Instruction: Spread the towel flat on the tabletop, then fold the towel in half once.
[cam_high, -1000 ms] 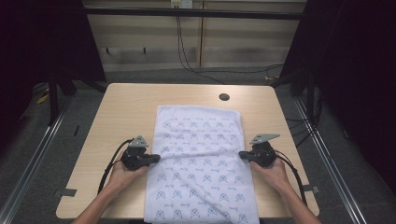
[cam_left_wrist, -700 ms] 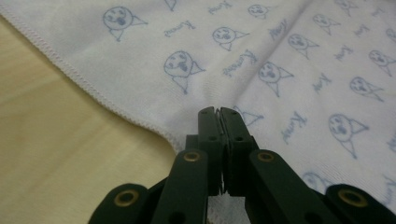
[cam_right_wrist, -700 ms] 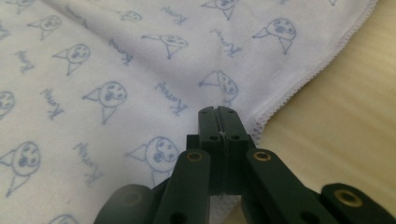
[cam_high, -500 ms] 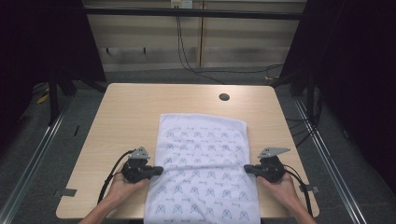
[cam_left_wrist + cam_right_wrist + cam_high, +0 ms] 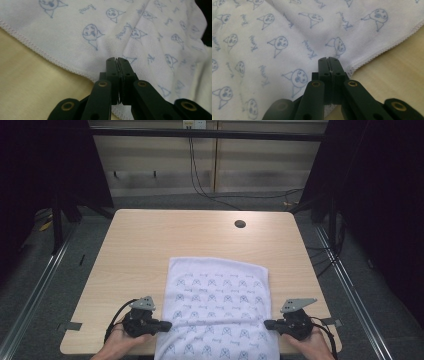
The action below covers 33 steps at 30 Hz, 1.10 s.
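A white towel (image 5: 220, 295) with a blue printed pattern lies on the wooden table (image 5: 150, 240), its near part hanging over the front edge. My left gripper (image 5: 167, 324) is shut on the towel's left edge. My right gripper (image 5: 267, 324) is shut on its right edge. A crease runs across the cloth between the two grippers. In the left gripper view the black jaws (image 5: 117, 60) pinch the hemmed edge of the towel (image 5: 105, 32). The right gripper view shows its jaws (image 5: 329, 59) closed on the towel's (image 5: 287, 37) hem the same way.
A round dark hole (image 5: 240, 224) sits in the table top near the far right. Black frame posts and rails stand on both sides of the table. Cables (image 5: 200, 175) trail on the floor beyond the far edge.
Both grippers have pulled the towel toward the table's front edge. The far edge of the cloth has slid nearer, and more of the towel hangs over the front.
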Motion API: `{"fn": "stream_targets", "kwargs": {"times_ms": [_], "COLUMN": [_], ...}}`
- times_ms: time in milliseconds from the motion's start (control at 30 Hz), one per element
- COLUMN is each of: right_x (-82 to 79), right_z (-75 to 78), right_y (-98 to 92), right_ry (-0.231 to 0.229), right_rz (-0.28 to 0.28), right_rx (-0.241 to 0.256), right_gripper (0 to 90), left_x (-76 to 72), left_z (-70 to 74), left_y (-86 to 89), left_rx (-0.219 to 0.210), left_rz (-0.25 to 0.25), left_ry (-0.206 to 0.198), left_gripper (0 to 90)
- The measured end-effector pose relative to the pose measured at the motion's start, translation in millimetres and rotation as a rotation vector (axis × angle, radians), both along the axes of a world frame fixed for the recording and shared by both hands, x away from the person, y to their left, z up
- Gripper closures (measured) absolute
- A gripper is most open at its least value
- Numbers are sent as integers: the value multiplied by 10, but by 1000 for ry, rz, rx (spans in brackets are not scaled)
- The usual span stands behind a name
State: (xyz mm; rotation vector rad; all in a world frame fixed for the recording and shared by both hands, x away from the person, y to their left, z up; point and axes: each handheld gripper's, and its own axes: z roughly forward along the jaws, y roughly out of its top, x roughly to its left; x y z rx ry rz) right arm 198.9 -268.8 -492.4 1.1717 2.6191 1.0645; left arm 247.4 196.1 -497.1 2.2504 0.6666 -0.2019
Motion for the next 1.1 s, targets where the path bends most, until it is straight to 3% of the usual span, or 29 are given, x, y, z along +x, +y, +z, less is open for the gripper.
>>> {"fn": "stream_targets", "kwargs": {"times_ms": [67,133,200,267,400,567,667,800,933,967,1033,1100], "right_x": [-30,-14,31,105,447,1011,1349,1625,1759,1777,1798,1813], "right_z": [9,14,52,115,233,317,295,194,61,27,-16,-52], "right_y": [2,-26,-71,-120,-215,-259,-255,-193,-166,-172,-191,-200], "right_ry": [8,12,-10,-59,-121,-184,-189,-155,-124,-111,-100,-90], "right_rz": [16,12,-21,-46,-134,-227,-266,-277,-277,-279,-274,-266], "right_rx": [-5,14,53,72,83,62,76,78,69,59,62,55], "right_gripper": [891,778,742,730,701,689,685,655,641,634,647,654], "left_x": [-26,-24,37,161,479,998,1232,1483,1644,1671,1693,1730], "left_z": [15,48,101,148,232,201,148,94,35,21,-9,-57], "left_y": [3,10,25,40,51,59,39,28,29,27,3,-23], "left_rx": [0,-11,-37,-64,-67,-72,-69,-51,-71,-56,-44,-61], "left_rz": [-18,-7,15,41,121,250,305,362,409,411,456,462], "left_ry": [22,2,-23,-45,-114,-148,-144,-155,-153,-155,-192,-165], "left_gripper": [865,784,712,691,676,661,644,590,565,550,536,517]}}
